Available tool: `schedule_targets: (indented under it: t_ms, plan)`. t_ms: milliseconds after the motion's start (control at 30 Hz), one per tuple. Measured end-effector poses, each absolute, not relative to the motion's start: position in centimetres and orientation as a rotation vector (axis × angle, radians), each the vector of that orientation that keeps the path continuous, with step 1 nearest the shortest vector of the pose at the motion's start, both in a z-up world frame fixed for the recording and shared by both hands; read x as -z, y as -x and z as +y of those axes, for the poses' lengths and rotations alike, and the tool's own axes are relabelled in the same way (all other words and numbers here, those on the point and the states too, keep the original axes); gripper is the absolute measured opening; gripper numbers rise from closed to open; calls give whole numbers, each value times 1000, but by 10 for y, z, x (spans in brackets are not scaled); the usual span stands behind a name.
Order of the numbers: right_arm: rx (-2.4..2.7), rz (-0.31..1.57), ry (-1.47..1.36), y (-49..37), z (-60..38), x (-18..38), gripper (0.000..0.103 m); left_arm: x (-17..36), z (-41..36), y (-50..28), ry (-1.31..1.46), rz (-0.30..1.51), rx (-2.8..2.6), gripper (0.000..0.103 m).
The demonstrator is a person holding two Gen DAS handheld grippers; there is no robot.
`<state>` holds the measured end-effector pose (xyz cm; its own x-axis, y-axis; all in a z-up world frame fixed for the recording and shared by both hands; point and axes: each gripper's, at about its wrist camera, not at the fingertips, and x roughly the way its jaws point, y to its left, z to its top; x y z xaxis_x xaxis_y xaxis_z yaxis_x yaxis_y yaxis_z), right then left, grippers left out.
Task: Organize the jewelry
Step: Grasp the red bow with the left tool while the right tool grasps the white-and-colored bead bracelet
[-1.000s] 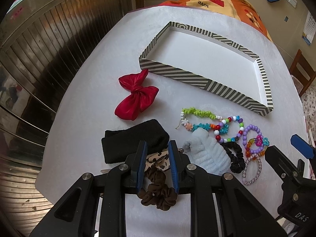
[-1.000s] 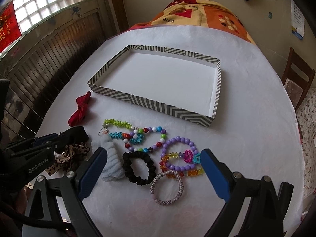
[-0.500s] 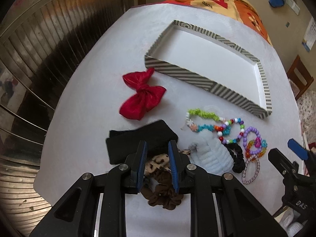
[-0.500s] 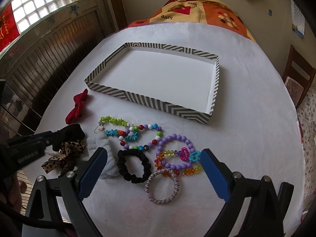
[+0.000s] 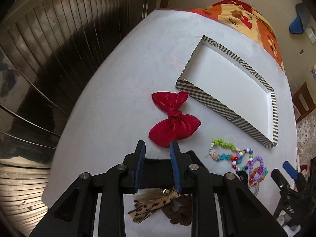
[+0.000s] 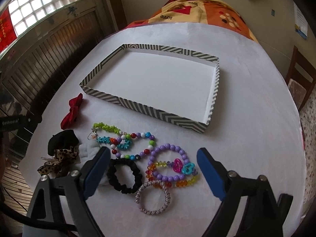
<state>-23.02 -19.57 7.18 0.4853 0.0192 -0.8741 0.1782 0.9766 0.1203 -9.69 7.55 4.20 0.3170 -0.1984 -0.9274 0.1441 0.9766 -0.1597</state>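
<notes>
A striped shallow box stands empty on the white table. A red bow lies left of it. My left gripper is narrowly open and empty, just short of the bow, above a black headband. A leopard bow and brown scrunchie lie under it. My right gripper is wide open above a black scrunchie, a glitter bangle, and purple and multicolour bead bracelets.
A white fluffy scrunchie lies by the right gripper's left finger. The table edge drops off at left toward dark wooden panelling. A patterned cloth covers the far end. A wooden chair stands at right.
My left gripper has moved forward past the leopard bow and brown scrunchie toward the red bow. My right gripper has shifted slightly forward over the bracelets.
</notes>
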Motion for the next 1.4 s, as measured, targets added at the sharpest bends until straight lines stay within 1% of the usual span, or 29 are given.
schedule_targets:
  t_ms: [67, 133, 167, 233, 300, 433, 533, 767, 967, 1000, 1067, 1100, 1133, 1167, 1233, 1400]
  plan:
    - [74, 1076, -210, 225, -199, -65, 77, -39, 72, 91, 56, 1233, 229, 8]
    - [50, 1093, -215, 221, -201, -57, 65, -35, 69, 86, 66, 1239, 242, 8]
    - [41, 1102, -208, 218, -200, -53, 63, -33, 67, 82, 76, 1247, 252, 8]
    - [25, 1122, -178, 212, -197, -46, 55, -28, 64, 75, 90, 1262, 264, 10]
    - [7, 1142, -158, 205, -194, -38, 51, -22, 60, 69, 96, 1278, 262, 11]
    - [-6, 1183, -110, 191, -189, -24, 50, -10, 53, 57, 83, 1297, 250, 14]
    - [-12, 1202, -63, 184, -185, -16, 49, -4, 50, 51, 73, 1296, 251, 15]
    - [-25, 1234, -48, 176, -183, -2, 49, 10, 39, 39, 47, 1324, 258, 16]
    - [-37, 1211, -29, 174, -179, -1, 48, 24, 34, 32, 42, 1359, 254, 16]
    - [-37, 1208, -23, 173, -179, 0, 47, 24, 34, 32, 45, 1361, 256, 16]
    - [-42, 1199, -9, 173, -177, -1, 39, 25, 33, 33, 42, 1353, 261, 16]
    - [-49, 1194, -10, 173, -177, -1, 30, 25, 33, 34, 37, 1340, 268, 13]
    - [-60, 1190, -19, 173, -177, -2, 19, 25, 34, 35, 40, 1335, 276, 9]
    - [-66, 1189, -31, 173, -178, -2, 15, 26, 34, 36, 51, 1332, 292, 0]
    - [-68, 1191, -45, 173, -180, -2, 11, 25, 36, 37, 55, 1331, 295, 0]
    - [-84, 1151, -98, 178, -183, -19, 10, 9, 46, 46, 59, 1279, 270, 0]
